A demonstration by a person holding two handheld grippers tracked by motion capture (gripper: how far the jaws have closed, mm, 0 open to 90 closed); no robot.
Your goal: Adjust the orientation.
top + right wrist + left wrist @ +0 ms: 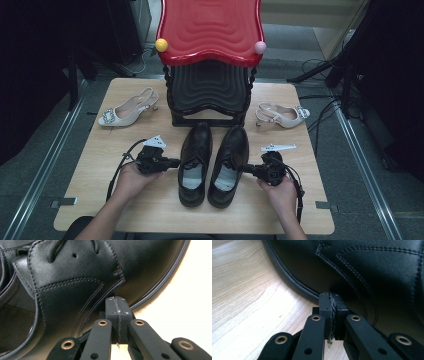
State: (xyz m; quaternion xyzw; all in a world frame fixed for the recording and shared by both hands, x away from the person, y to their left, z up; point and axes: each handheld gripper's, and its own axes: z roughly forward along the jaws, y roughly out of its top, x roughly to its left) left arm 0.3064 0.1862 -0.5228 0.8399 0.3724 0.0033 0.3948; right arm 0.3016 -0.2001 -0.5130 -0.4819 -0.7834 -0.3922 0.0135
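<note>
No readable branding anywhere; left gripper [176, 162] and right gripper [245, 169], jaws pressed together and empty, flank the black dress shoes [214, 162].

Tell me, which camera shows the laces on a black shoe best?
The right gripper view: the laces sit close above the stitched leather. The high view shows both black shoes too small for laces; the left gripper view shows plain side leather.

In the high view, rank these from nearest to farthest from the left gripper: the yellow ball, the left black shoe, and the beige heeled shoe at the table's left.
1. Left black shoe, right beside the left gripper.
2. Beige heeled shoe, farther up at the table's left.
3. Yellow ball, on the red stool's corner, at the back.
</note>
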